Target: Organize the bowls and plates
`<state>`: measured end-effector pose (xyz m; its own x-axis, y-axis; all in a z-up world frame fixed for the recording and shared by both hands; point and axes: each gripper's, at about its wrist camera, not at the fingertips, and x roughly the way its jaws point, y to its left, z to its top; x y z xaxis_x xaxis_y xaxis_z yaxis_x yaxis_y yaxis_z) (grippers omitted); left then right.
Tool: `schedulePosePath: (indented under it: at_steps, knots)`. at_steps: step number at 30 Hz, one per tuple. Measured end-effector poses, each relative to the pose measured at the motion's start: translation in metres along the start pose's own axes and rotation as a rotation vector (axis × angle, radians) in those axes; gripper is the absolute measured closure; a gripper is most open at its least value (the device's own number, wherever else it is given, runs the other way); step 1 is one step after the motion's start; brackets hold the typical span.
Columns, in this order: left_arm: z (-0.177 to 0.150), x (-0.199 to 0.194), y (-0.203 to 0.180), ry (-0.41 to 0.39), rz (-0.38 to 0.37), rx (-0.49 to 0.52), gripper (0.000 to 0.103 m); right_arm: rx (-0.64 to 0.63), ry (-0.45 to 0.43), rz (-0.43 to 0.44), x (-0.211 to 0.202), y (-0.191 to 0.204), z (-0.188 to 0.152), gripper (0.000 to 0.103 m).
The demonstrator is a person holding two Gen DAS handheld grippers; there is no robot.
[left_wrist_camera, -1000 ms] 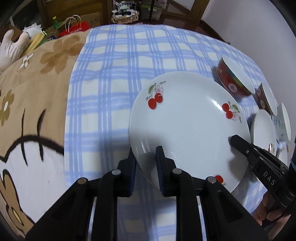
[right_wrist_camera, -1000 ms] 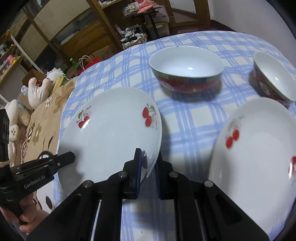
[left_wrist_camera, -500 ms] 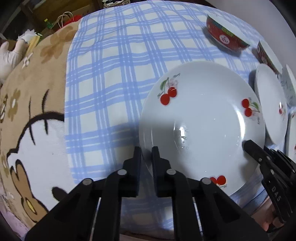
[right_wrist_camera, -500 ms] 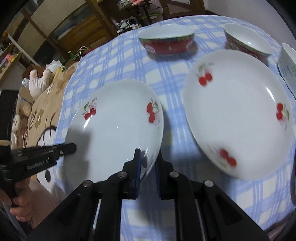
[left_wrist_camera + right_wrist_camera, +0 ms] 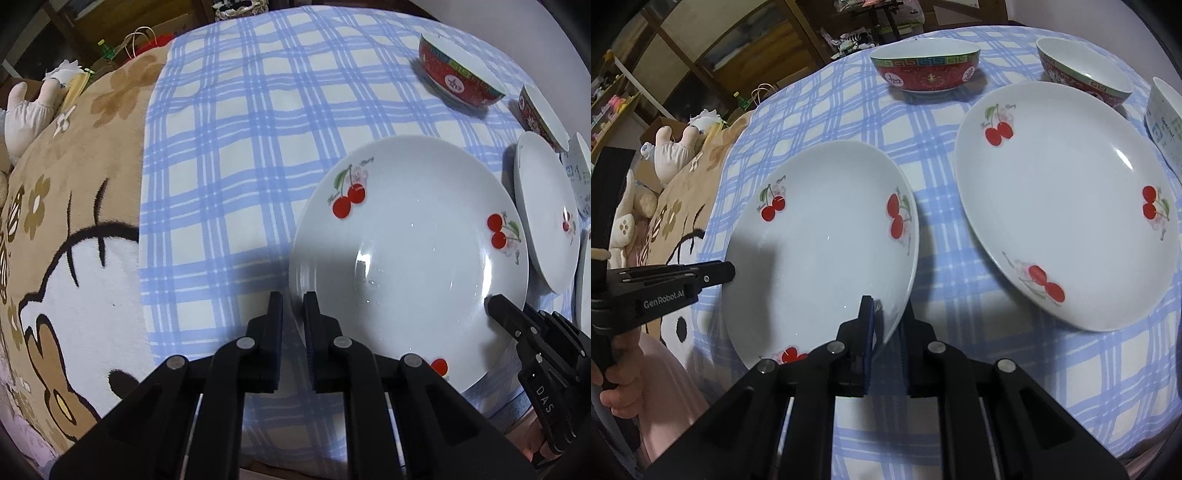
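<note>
Two grippers' fingers pinch opposite rims of one cherry plate (image 5: 820, 236), face up, tilted above the tablecloth (image 5: 229, 155).

Held plate (image 5: 406, 258): now seen lower and further right in left wrist view vs 1 s ago; more bare cloth shown on its left.
Left gripper (image 5: 293, 306): jaws, a bit wider apart 1 s ago, now clamped on plate rim.
2nd cherry plate (image 5: 1067, 199): shown whole in right wrist view, cut off before.
Red bowls (image 5: 925, 70): now nearer top of frame.
</note>
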<state>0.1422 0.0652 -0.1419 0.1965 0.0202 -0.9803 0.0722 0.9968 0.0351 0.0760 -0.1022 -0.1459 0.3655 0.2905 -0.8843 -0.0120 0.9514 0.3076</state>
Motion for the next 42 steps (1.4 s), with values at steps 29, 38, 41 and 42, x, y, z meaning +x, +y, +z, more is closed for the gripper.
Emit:
schedulePosePath:
  at_steps: [29,38,41,42]
  knots:
    - [0.026,-0.062,-0.081,-0.269,0.003,0.297,0.013,0.01,-0.211,-0.195,-0.098,-0.064,0.043,0.027]
    - [0.058,-0.065,-0.126,-0.307,-0.039,0.344,0.01,0.061,-0.23,-0.249,-0.111,-0.113,0.055,0.0]
    - [0.07,-0.059,-0.137,-0.295,-0.055,0.343,0.01,0.052,-0.229,-0.27,-0.112,-0.123,0.059,0.0]
    - [0.074,-0.055,-0.141,-0.28,-0.071,0.336,0.01,0.045,-0.228,-0.278,-0.112,-0.126,0.06,0.0]
